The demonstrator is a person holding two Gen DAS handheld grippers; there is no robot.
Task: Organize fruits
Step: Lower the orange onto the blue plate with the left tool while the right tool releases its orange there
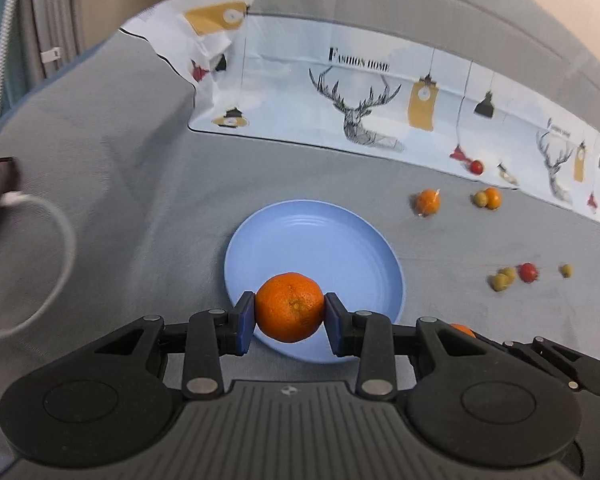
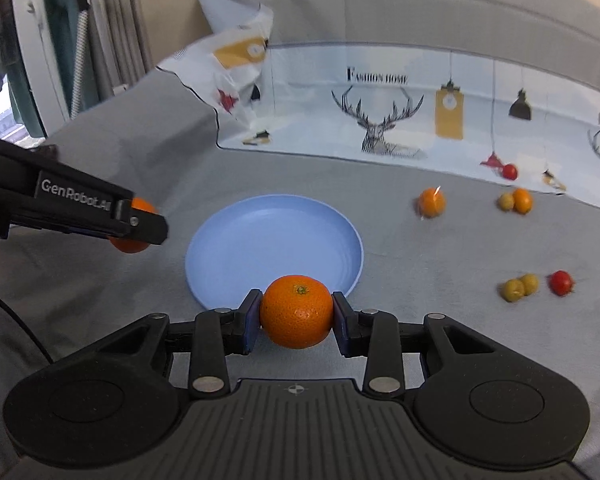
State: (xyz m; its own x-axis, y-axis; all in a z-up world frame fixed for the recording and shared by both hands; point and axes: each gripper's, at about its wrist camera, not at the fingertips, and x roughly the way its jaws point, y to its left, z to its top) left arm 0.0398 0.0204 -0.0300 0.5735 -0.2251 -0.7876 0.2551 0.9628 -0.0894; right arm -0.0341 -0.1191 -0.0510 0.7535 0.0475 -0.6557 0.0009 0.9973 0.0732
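My left gripper [image 1: 290,322] is shut on a tangerine [image 1: 289,307] and holds it over the near rim of the blue plate [image 1: 312,240]. My right gripper [image 2: 296,318] is shut on a second tangerine [image 2: 297,311] just in front of the plate [image 2: 276,240]. In the right wrist view the left gripper [image 2: 140,224] comes in from the left with its tangerine [image 2: 134,244]. Nothing lies on the plate.
Small fruits lie on the grey cover to the right: a wrapped orange [image 2: 431,202], an olive and kumquat pair [image 2: 516,201], green olives [image 2: 520,286] and cherry tomatoes [image 2: 561,282]. A printed cloth [image 2: 380,112] lies behind. A white cable [image 1: 48,264] loops at left.
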